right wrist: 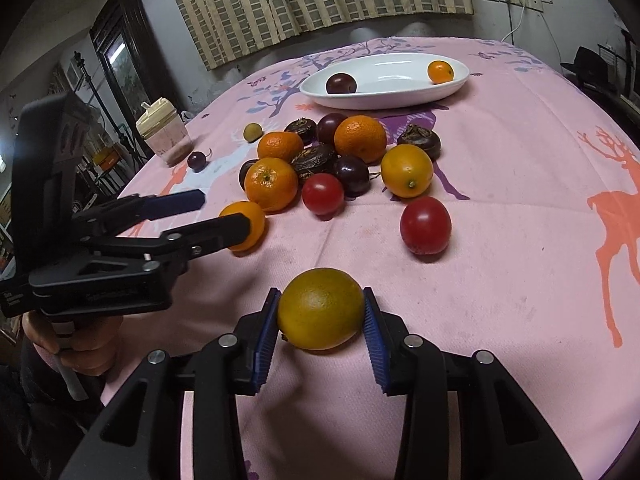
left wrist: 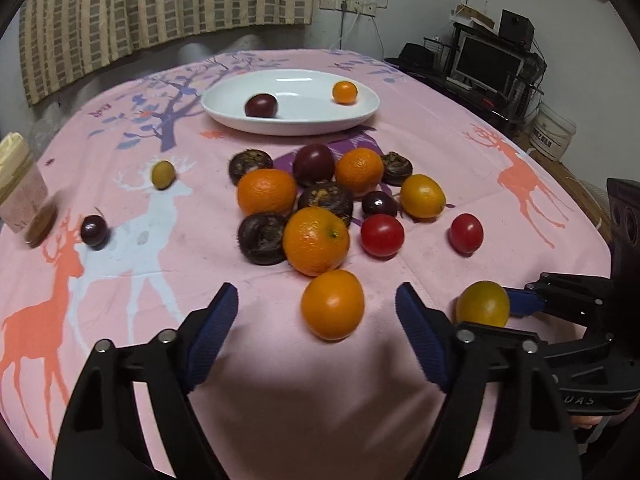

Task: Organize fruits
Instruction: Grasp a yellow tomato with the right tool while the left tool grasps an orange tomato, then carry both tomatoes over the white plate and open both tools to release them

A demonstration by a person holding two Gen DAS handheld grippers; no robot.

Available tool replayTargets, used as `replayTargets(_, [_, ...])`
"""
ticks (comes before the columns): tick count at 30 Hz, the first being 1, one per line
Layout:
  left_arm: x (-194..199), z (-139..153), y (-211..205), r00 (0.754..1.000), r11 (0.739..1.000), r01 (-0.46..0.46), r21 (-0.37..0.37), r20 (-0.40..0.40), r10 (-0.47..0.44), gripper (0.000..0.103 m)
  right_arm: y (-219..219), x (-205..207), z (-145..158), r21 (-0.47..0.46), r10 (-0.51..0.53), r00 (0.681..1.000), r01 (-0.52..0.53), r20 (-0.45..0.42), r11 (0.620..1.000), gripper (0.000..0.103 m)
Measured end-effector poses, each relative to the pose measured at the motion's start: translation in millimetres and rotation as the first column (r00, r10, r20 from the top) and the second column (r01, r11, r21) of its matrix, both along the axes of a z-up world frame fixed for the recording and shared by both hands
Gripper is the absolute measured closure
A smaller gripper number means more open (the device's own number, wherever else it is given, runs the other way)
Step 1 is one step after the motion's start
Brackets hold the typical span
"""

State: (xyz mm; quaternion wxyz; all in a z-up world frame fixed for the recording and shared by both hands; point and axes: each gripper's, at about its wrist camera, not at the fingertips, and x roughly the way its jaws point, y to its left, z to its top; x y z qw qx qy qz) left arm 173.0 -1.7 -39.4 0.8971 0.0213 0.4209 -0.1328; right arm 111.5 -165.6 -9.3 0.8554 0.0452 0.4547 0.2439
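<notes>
My right claw (right wrist: 320,316) clamps a yellow-green citrus (right wrist: 320,308) at the bench's (right wrist: 500,280) near edge. My left claw (left wrist: 316,316) gapes wide, an orange kumquat (left wrist: 333,305) between its fingers.

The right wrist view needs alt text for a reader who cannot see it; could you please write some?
The right tool grips a yellow-green citrus fruit on a pink deer-print tablecloth. Beyond lie oranges, red tomatoes and dark fruits, then a white oval dish holding two fruits. The open left tool brackets an orange fruit.
</notes>
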Motion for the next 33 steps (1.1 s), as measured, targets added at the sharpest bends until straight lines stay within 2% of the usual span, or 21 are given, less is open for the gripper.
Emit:
replayTargets(3, [7, -6, -2, 0.999, 1.000, -0.002, -0.002, -0.036, 0.002, 0.035, -2, 0, 0, 0.008, -0.001, 1.000, 0.001, -0.001, 1.000, 0.063])
replayTargets(8, [12, -11, -2, 0.998, 1.000, 0.005, -0.011, -0.068, -0.006, 0.039, -3, 1, 0, 0.018, 0.000, 1.000, 0.000, -0.008, 1.000, 0.063])
replayTargets(9, [12, -12, -3, 0.997, 1.000, 0.013, -0.013, -0.075, -0.014, 0.045, -3, 1, 0, 0.017, 0.001, 1.000, 0.000, -0.008, 1.000, 0.063])
replayTargets(11, [14, -15, -6, 0.995, 1.000, 0.025, -0.012, -0.092, -0.026, 0.049, -2, 1, 0, 0.016, 0.001, 1.000, -0.001, -0.008, 1.000, 0.063])
replayTargets(13, [14, -17, -8, 0.994, 0.999, 0.031, -0.007, -0.101, -0.032, 0.050, -2, 1, -1, 0.018, 0.001, 1.000, -0.001, -0.009, 1.000, 0.062])
replayTargets(15, [14, -17, -8, 0.994, 0.999, 0.037, -0.009, -0.101, -0.038, 0.060, -2, 0, -1, 0.018, 0.000, 1.000, 0.000, -0.010, 1.000, 0.062])
replayTargets(18, [14, -17, -8, 0.994, 0.999, 0.039, -0.012, -0.101, -0.040, 0.068, 0, 1, 0, 0.002, 0.006, 1.000, -0.006, -0.008, 1.000, 0.063])
replayTargets(21, [15, -14, -7, 0.993, 0.999, 0.052, -0.014, -0.109, -0.053, 0.068, 2, 6, 7, -0.007, 0.017, 1.000, -0.017, 0.006, 1.000, 0.063])
replayTargets(23, [14, -5, -2, 0.994, 0.998, 0.063, -0.027, -0.088, -0.065, 0.068, 1, 14, 17, 0.005, 0.031, 0.999, -0.031, 0.025, 1.000, 0.063])
replayTargets(26, [23, 19, 5, 0.996, 0.996, 0.080, -0.029, -0.027, -0.081, 0.068, -1, 38, 46, 0.018, 0.032, 0.994, -0.034, 0.106, 0.999, 0.062])
replayTargets(29, [53, 49, 11, 0.996, 0.997, 0.080, -0.014, 0.045, -0.079, 0.068, 0, 79, 67, 0.032, 0.000, 0.984, -0.006, 0.178, 0.999, 0.062])
replayTargets(33, [130, 72, 18, 0.996, 1.000, 0.024, -0.002, 0.088, -0.024, 0.068, 11, 161, 62, 0.007, -0.035, 0.991, 0.034, 0.127, 0.999, 0.062])
